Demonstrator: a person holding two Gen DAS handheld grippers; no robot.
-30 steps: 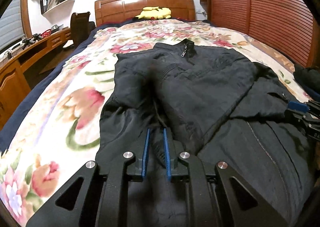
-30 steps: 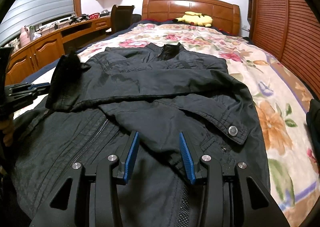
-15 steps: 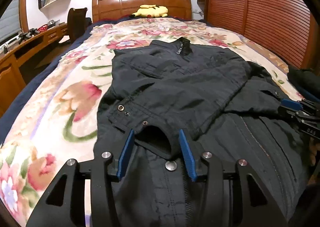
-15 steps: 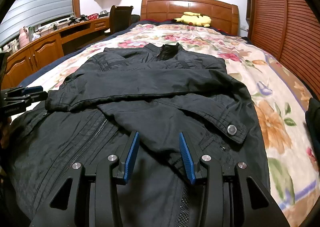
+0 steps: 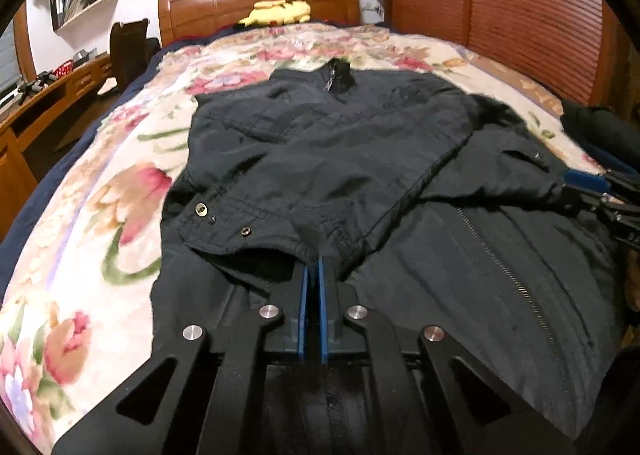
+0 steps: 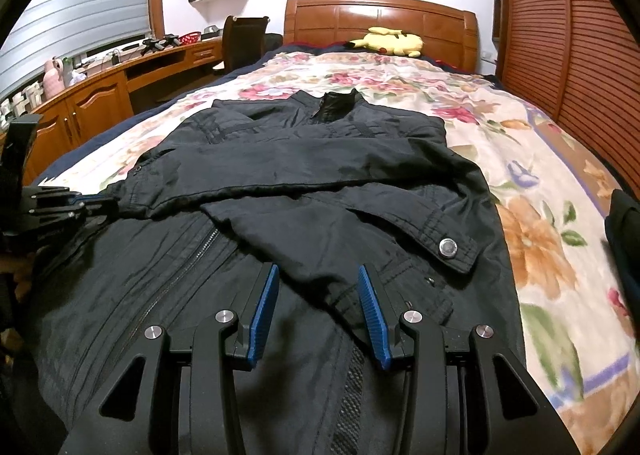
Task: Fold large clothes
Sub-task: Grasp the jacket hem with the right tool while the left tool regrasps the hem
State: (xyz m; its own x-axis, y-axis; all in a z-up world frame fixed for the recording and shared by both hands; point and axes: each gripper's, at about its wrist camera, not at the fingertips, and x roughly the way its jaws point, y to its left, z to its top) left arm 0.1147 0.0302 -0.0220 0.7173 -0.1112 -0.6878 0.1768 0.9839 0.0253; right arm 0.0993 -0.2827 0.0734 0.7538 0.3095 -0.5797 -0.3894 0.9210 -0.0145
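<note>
Jacket [image 5: 360,159], black, lies flat on the floral bedspread [image 5: 100,183], sleeves crossed. Left gripper [image 5: 312,275] at 6 o'clock pinches a sleeve cuff [image 5: 256,231]; right gripper [image 6: 318,287] hovers, fingers spread.

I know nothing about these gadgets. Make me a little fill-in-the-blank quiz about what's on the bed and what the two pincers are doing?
1. The black jacket lies on a bedspread printed with ____.
2. The left gripper is ____ on the jacket's sleeve cuff.
3. The right gripper hangs over the jacket with its jaws ____.
4. The plush toy by the headboard is coloured ____.

Missing words: flowers; shut; open; yellow
</note>
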